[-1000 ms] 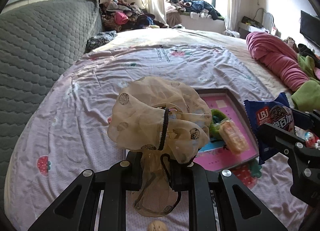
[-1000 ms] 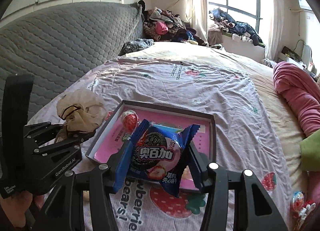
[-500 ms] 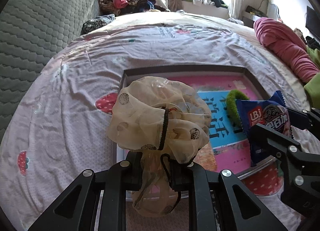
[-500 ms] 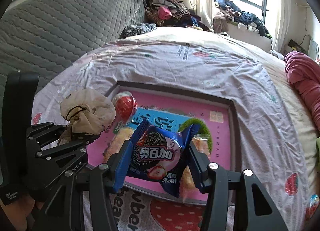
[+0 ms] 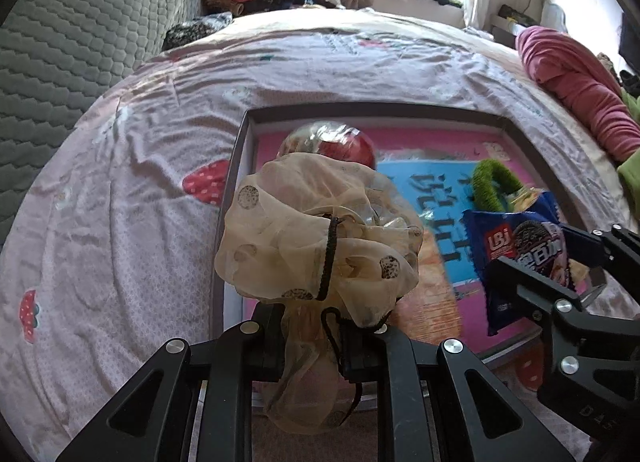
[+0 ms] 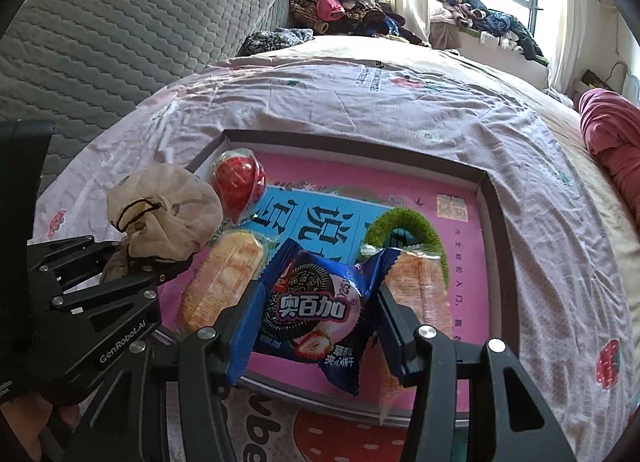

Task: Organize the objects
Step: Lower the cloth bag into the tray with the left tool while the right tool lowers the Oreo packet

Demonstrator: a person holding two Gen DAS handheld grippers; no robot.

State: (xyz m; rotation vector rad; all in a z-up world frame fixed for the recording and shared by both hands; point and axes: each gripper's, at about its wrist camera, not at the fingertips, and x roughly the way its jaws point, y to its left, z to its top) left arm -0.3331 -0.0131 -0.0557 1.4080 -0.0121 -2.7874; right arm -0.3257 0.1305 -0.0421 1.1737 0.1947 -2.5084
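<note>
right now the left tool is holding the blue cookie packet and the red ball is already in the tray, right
Not quite: the left tool holds the beige dotted scrunchie. The blue cookie packet is in the right tool, as the right wrist view shows. The red ball is indeed in the tray.

A beige dotted scrunchie [image 5: 316,230] hangs over the tray's [image 6: 496,246] left edge. A blue cookie packet [image 6: 312,302] hovers upright above its near edge, over two wrapped cakes [image 6: 224,282].
</note>
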